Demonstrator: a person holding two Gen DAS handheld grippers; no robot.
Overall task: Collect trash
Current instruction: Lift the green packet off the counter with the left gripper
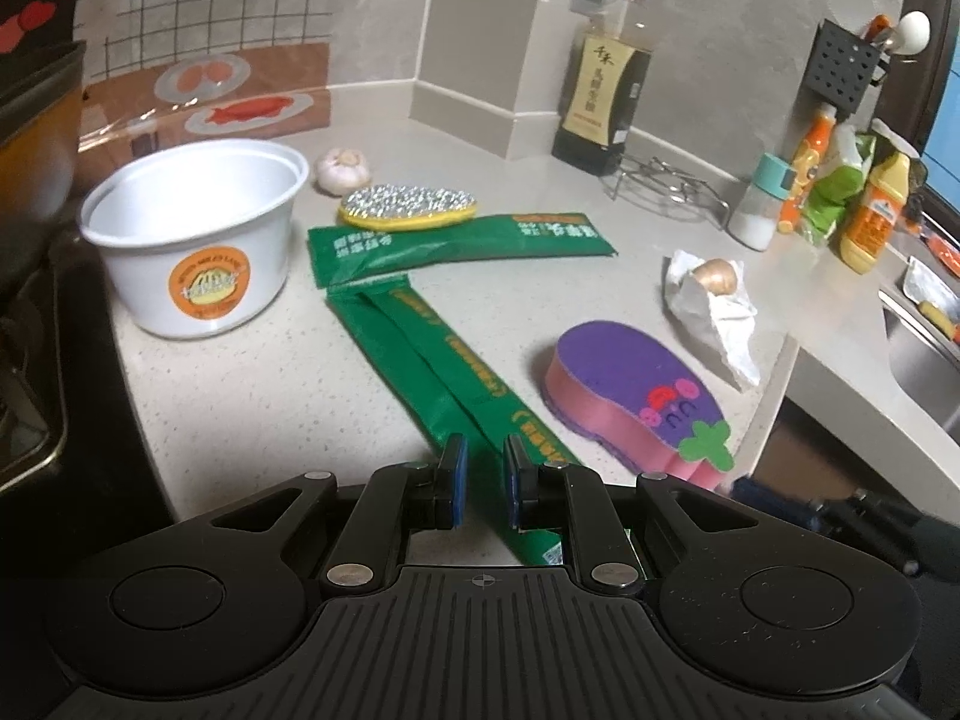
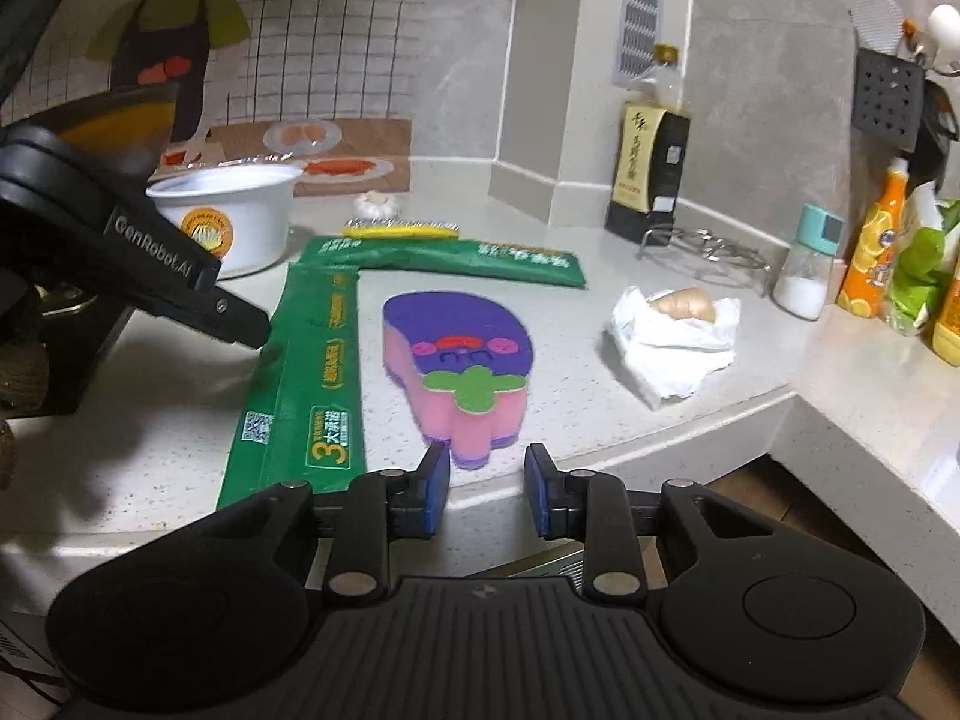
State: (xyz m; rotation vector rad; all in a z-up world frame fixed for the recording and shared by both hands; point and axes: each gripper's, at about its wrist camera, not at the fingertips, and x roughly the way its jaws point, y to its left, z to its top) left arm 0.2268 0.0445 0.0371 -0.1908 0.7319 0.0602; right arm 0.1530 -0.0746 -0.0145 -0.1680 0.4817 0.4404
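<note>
Green wrapper (image 1: 444,360): flat on the counter (image 1: 252,396), lying between my left gripper (image 1: 485,480) pads; grip uncertain.
Left jaws: narrow, contact unclear.
Right gripper (image 2: 487,486): jaws parted, empty, before the purple sponge (image 2: 462,360), probably lining up.
Crumpled tissue (image 2: 672,348): untouched, likely trash.

Left gripper (image 1: 485,483) tilted down, jaws narrowly apart; right gripper (image 2: 487,489) likewise.
</note>
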